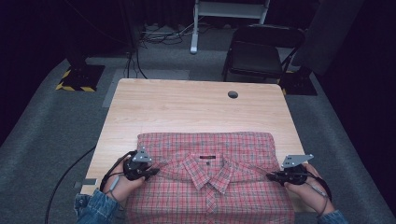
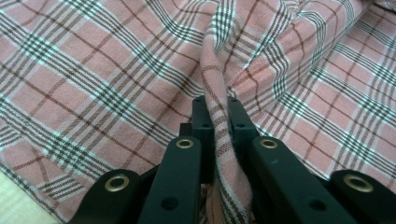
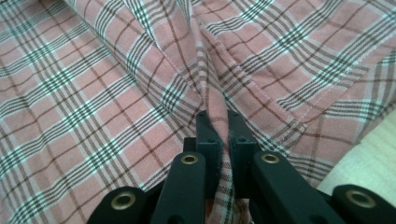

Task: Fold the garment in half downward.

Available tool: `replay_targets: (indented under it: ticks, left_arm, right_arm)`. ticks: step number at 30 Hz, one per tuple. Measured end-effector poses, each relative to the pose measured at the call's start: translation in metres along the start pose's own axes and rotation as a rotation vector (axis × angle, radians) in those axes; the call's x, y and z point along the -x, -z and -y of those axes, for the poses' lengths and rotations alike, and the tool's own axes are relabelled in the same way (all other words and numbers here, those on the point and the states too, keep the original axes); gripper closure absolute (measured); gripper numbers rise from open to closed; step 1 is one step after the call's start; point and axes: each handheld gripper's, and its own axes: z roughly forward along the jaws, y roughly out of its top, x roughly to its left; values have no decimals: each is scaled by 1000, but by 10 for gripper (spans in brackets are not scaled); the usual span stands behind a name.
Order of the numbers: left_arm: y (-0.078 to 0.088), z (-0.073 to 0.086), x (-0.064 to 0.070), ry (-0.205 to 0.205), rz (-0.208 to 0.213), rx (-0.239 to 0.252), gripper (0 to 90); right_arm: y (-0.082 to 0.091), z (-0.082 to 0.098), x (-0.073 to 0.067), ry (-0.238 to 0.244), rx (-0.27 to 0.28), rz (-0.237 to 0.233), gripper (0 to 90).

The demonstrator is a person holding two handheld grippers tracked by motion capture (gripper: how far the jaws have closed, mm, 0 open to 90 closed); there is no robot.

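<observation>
A red plaid shirt (image 1: 210,177) lies folded, collar up, on the near half of the wooden table (image 1: 187,105). My left gripper (image 1: 154,171) is shut on a pinched ridge of the plaid shirt (image 2: 217,116) at its left shoulder. My right gripper (image 1: 270,176) is shut on a similar fold of the plaid shirt (image 3: 217,107) at the right shoulder. In both gripper views the cloth runs up between the black jaws, which press on it from either side. The person's hands hold both grippers low over the shirt.
The table's far half is bare wood with a round cable hole (image 1: 232,94). A dark chair (image 1: 259,51) stands behind the table. Cables trail on the grey floor (image 1: 46,140) at the left. Bare table edge (image 3: 373,154) shows beside the shirt.
</observation>
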Motion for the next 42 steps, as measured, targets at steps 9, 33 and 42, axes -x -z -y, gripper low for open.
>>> replay_targets:
  ticks: [9, 33, 42]
  left_arm:
    - [-11, -17, -18, -18, -55, -1, 854]
    - [-44, -59, -64, 28, -96, 51, 853]
    - [-53, -74, -84, 40, -114, 50, 854]
  right_arm:
    - [-10, -13, 18, -25, 11, 33, 865]
    - [-31, -44, 76, -89, 37, 156, 865]
    - [-42, -60, 98, -111, 46, 185, 865]
